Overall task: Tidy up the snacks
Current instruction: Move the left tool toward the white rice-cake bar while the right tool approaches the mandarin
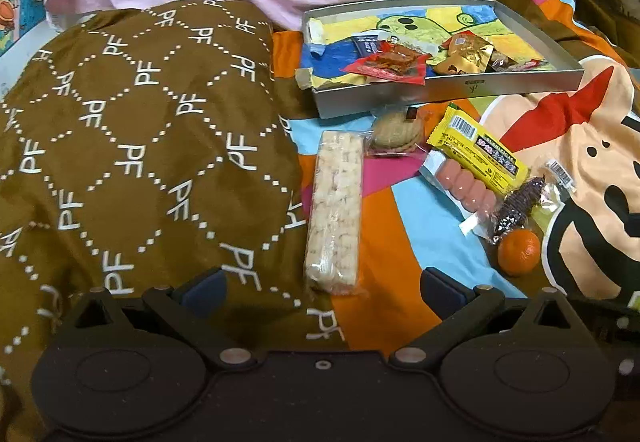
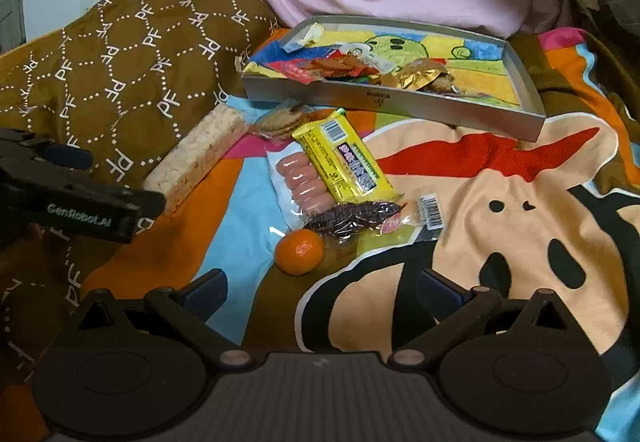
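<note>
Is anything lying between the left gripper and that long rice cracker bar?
Nothing visible. The left gripper is open, and the rice cracker bar lies straight ahead on the blanket, its near end between the fingertips. The brown pillow only borders its left side.

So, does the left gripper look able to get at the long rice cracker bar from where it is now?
Probably yes. The left gripper is open, and the rice cracker bar lies flat on the blanket straight ahead, its near end between the fingers. Nothing lies on it; only the brown pillow borders one side.
</note>
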`<state>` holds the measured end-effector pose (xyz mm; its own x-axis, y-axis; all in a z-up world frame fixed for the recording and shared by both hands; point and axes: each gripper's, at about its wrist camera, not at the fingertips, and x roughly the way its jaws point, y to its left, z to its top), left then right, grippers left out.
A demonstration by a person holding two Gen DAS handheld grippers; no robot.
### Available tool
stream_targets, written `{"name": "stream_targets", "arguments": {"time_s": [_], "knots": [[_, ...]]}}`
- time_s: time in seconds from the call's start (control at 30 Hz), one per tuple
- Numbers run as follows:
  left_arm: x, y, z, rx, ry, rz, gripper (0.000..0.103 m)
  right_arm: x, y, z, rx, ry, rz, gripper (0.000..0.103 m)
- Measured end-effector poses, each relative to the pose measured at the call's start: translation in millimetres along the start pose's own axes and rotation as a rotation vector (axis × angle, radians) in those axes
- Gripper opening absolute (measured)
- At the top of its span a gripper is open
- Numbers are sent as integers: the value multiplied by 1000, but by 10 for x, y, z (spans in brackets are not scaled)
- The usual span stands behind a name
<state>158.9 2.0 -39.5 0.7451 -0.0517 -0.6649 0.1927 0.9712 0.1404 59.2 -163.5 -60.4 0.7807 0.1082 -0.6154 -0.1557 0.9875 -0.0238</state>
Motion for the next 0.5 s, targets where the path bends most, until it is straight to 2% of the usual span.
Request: {"name": "stream_targets", "arguments": {"time_s": [0.3, 0.5], "knots": [[176, 64, 44, -27, -16, -24, 102, 169, 47, -9, -8, 10, 4, 103], [255, 77, 99, -26, -63, -87, 102, 253, 120, -2, -41, -7, 5, 103]]}}
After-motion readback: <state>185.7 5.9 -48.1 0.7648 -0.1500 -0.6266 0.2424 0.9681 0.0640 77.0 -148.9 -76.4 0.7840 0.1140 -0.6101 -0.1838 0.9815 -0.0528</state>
